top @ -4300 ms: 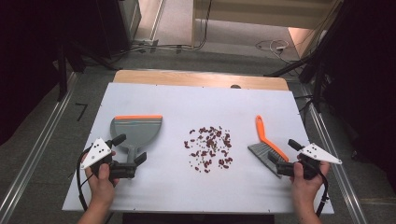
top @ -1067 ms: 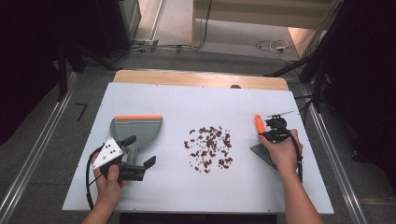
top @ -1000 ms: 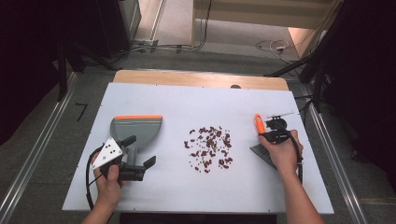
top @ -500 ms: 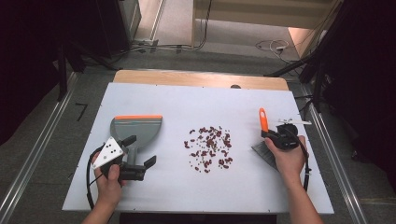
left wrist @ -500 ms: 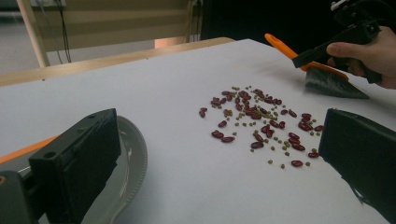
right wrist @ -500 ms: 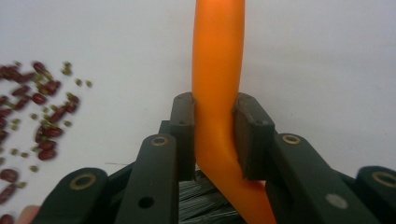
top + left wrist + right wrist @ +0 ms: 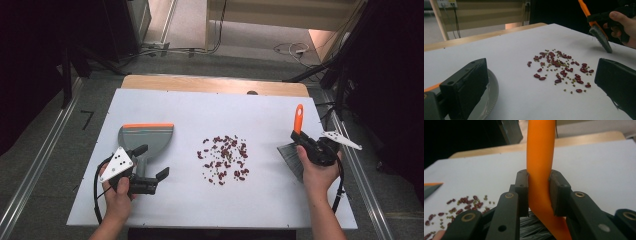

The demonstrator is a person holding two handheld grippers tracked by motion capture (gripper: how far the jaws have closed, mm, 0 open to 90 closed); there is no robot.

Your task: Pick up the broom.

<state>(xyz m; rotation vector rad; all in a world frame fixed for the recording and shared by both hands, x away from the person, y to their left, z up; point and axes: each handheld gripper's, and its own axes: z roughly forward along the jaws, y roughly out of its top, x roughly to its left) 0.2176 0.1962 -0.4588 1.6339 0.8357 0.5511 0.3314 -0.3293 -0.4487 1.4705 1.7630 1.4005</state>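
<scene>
Brush (image 7: 296, 136) lifted rightward, one dustpan (image 7: 145, 140), scattered beans (image 7: 225, 157)

Brush (image 7: 295, 145) has a bright orange handle and dark grey bristles, and the dustpan (image 7: 146, 141) is grey with an orange strip along its edge. The beans (image 7: 225, 158) are dark red mixed with tiny olive-green ones, all on a plain white surface (image 7: 260, 112) with a light wood strip at the far edge. Both hand-held grippers are black, each with a white dotted plate.
</scene>
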